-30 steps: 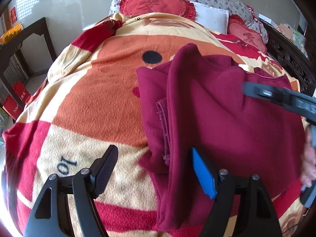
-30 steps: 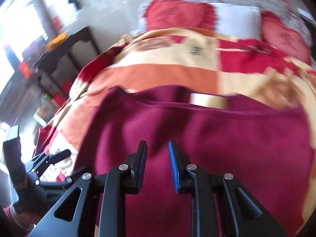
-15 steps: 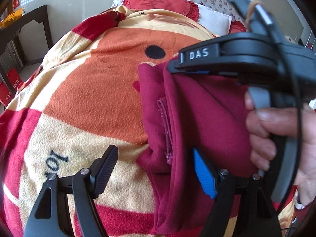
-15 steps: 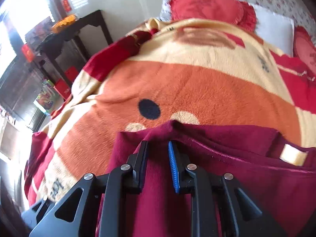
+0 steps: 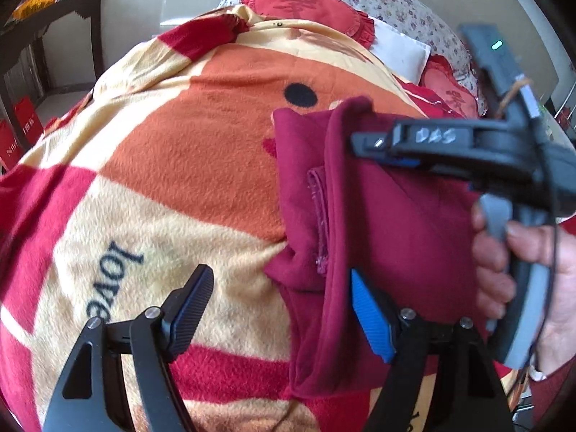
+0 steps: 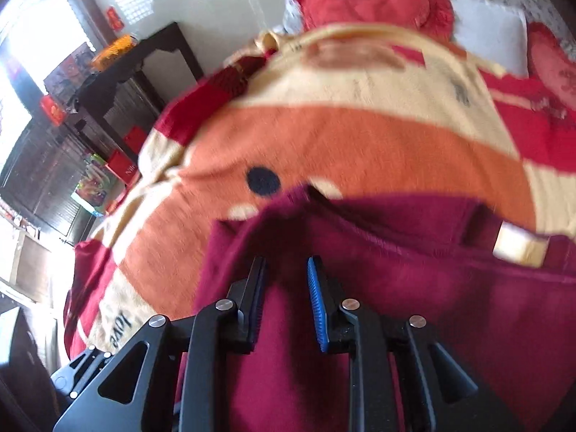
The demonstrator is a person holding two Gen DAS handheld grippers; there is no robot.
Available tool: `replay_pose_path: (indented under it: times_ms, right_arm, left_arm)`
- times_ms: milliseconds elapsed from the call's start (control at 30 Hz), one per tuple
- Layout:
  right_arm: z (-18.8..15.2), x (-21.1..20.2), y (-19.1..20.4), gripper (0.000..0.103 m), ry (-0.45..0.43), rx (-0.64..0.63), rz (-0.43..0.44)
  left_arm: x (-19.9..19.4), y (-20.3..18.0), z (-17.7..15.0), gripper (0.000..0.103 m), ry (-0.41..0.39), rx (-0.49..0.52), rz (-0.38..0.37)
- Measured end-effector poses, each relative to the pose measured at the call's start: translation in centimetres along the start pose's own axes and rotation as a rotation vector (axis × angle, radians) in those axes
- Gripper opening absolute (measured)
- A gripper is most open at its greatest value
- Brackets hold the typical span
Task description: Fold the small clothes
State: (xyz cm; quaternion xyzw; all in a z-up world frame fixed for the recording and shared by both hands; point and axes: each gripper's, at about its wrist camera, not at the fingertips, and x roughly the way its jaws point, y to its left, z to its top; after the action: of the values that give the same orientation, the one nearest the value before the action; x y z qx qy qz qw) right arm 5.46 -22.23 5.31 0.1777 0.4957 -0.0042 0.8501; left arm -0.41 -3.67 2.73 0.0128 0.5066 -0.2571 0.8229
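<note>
A dark red garment [image 5: 388, 216] lies partly folded on a patterned fleece blanket [image 5: 172, 165]; it also fills the lower right wrist view [image 6: 414, 288]. My left gripper [image 5: 279, 302] is wide open at the garment's near left edge, its blue-padded finger [image 5: 367, 313] against the cloth. My right gripper [image 6: 286, 295] hovers low over the garment's far left corner with a narrow gap between its jaws and nothing visibly pinched. It shows in the left wrist view [image 5: 406, 144], held by a hand. A pale label [image 6: 518, 244] shows at the collar.
Red round cushions [image 5: 298, 3] and a white pillow [image 5: 399, 54] lie at the bed's head. A dark wooden table [image 6: 136, 61] stands left of the bed, with red boxes [image 6: 122, 169] on the floor by it.
My right gripper swung across to the garment's far left corner, carrying a fold over, and now sits a little further right. Its jaws have parted slightly. My left gripper stayed open in place.
</note>
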Motion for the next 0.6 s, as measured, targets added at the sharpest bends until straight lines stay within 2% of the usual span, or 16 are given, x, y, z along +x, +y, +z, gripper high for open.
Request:
replay_pose_path:
  times_ms: [67, 133, 233, 300, 367, 433, 533, 600]
  right_arm:
    - [-0.3, 1.3, -0.6, 0.008, 0.039, 0.036, 0.006]
    - [-0.1, 1.0, -0.5, 0.01, 0.034, 0.056, 0.005]
    - [0.6, -0.3, 1.0, 0.022, 0.007, 0.03, 0.024]
    - [1.0, -0.5, 2.6, 0.037, 0.004, -0.017, 0.023]
    - [1.3, 0.3, 4.1, 0.04, 0.037, -0.062, 0.021]
    - [1.4, 2.1, 5.4, 0.043, 0.105, -0.096, -0.019]
    - [1.1, 4.3, 7.2, 0.053, 0.138, -0.178, -0.11]
    - [0.9, 4.7, 8.1, 0.05, 0.134, -0.224, -0.157]
  left_arm:
    - [0.0, 0.2, -0.3, 0.08, 0.007, -0.009, -0.007]
    - [-0.2, 0.5, -0.5, 0.08, 0.006, -0.023, -0.026]
    - [-0.1, 0.9, -0.6, 0.082, 0.002, -0.037, -0.043]
    - [-0.1, 1.0, -0.8, 0.084, -0.002, -0.048, -0.051]
    - [0.0, 1.1, -0.9, 0.086, -0.006, -0.058, -0.063]
    - [0.0, 1.2, -1.0, 0.087, -0.01, -0.061, -0.075]
    - [0.1, 1.5, -0.9, 0.089, -0.012, -0.072, -0.09]
    - [0.2, 1.5, -0.7, 0.09, -0.012, -0.083, -0.094]
